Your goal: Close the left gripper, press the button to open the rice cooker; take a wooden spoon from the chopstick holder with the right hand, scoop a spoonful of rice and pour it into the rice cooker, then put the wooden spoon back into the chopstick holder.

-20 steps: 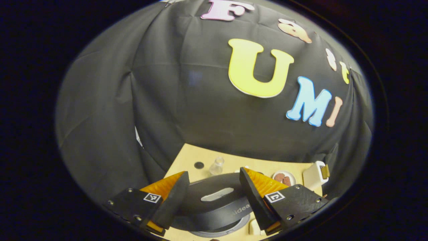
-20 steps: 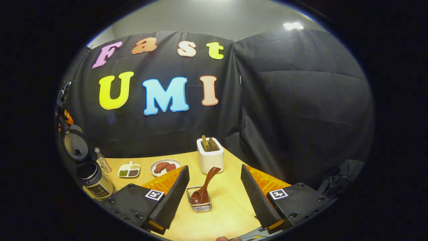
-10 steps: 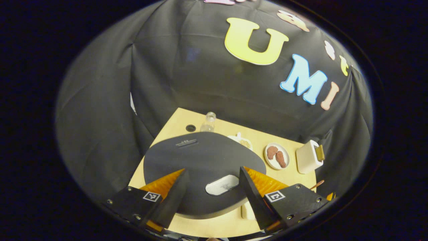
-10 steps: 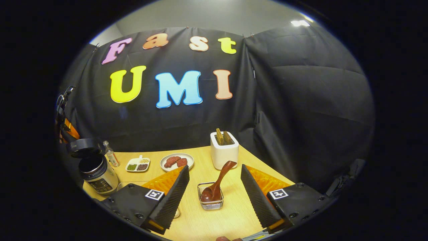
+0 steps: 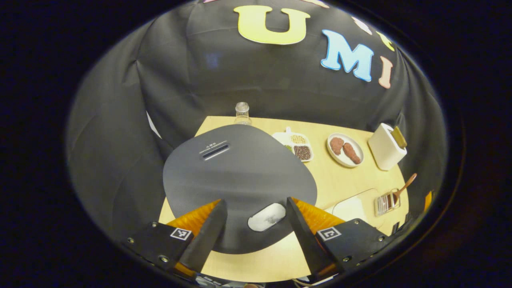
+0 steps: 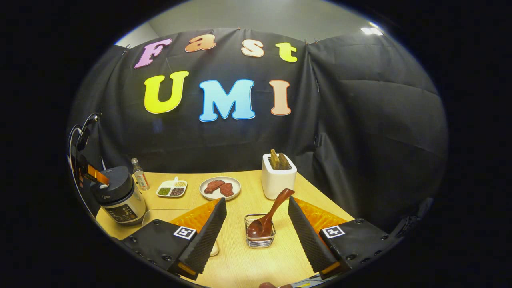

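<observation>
Between the spread jaws of the left gripper (image 5: 253, 228), the rice cooker (image 5: 239, 180) sits lid down, its pale button (image 5: 267, 216) just ahead. The press looks undone: those jaws must shut first. The right gripper (image 6: 256, 236), jaws wide, faces the wooden spoon (image 6: 269, 218) in its wire chopstick holder (image 6: 260, 237) on the table (image 6: 240, 264).

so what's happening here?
A person holds a gripper in each hand. The left gripper is open over the rice cooker's closed lid, the button between its fingers. The right gripper is open and empty, facing the wooden spoon in a wire basket.
</observation>
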`<action>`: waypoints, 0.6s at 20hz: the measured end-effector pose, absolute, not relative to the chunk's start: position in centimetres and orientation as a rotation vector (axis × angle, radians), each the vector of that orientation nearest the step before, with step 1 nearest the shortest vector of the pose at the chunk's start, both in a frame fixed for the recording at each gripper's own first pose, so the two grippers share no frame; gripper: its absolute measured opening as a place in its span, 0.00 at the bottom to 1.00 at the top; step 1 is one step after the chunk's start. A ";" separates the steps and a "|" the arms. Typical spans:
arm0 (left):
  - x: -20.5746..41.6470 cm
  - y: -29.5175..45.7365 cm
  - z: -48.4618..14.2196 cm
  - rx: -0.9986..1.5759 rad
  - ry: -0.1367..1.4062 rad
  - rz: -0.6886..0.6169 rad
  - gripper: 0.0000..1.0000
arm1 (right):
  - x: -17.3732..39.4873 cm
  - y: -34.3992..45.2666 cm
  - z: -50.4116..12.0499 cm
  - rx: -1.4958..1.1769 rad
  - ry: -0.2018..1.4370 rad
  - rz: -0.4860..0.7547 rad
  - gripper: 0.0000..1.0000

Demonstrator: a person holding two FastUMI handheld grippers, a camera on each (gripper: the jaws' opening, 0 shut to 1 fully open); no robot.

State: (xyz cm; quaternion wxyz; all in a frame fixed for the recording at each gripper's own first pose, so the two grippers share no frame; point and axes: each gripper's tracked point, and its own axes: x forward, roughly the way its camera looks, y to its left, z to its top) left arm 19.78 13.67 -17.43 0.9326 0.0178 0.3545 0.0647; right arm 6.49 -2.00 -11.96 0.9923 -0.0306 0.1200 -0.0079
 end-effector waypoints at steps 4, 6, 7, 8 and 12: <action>19.6 13.5 -17.3 0.027 0.677 0.137 0.97 | 5.8 -2.3 -12.9 -0.077 0.268 -0.022 0.98; 19.5 13.7 -17.4 0.056 0.652 0.128 0.98 | 5.7 -2.2 -13.4 -0.074 0.287 -0.025 0.98; 19.4 13.7 -17.5 0.059 0.648 0.127 0.96 | 5.7 -2.0 -13.7 -0.069 0.296 -0.022 0.98; 19.4 13.7 -17.6 0.054 0.647 0.125 0.97 | 5.7 -1.7 -13.8 -0.065 0.304 -0.017 0.98; 19.2 13.8 -17.9 0.083 0.671 0.101 0.98 | 5.9 0.1 -14.0 -0.081 0.310 0.020 0.98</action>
